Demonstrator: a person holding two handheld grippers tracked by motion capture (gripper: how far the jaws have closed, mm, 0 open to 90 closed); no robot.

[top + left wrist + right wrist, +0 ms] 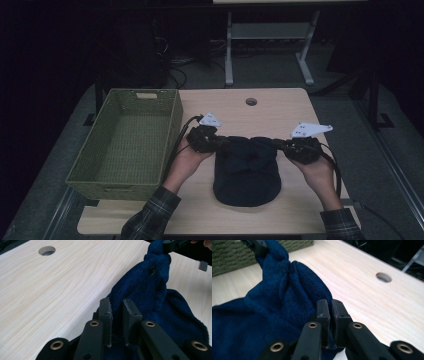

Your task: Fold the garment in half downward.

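- Black jaws of the left tool point(117, 315) rise close to the lens in its own view, clamped on a fold of the cloth point(147, 290).
- Right tool point(330, 312) has its jaws nearly together, pinching the cloth's other upper corner.
- Between the two tools the dark blue knit cloth point(246, 170) is stretched at its top edge; the rest lies on the bench point(280, 110) below them, towards the person.
- In the high view the left tool point(220, 141) and right tool point(278, 145) face each other across the cloth.
- Basket point(125, 142), green and woven, sits just outside the left tool.
- Round hole point(251, 101) in the bench lies beyond both tools.
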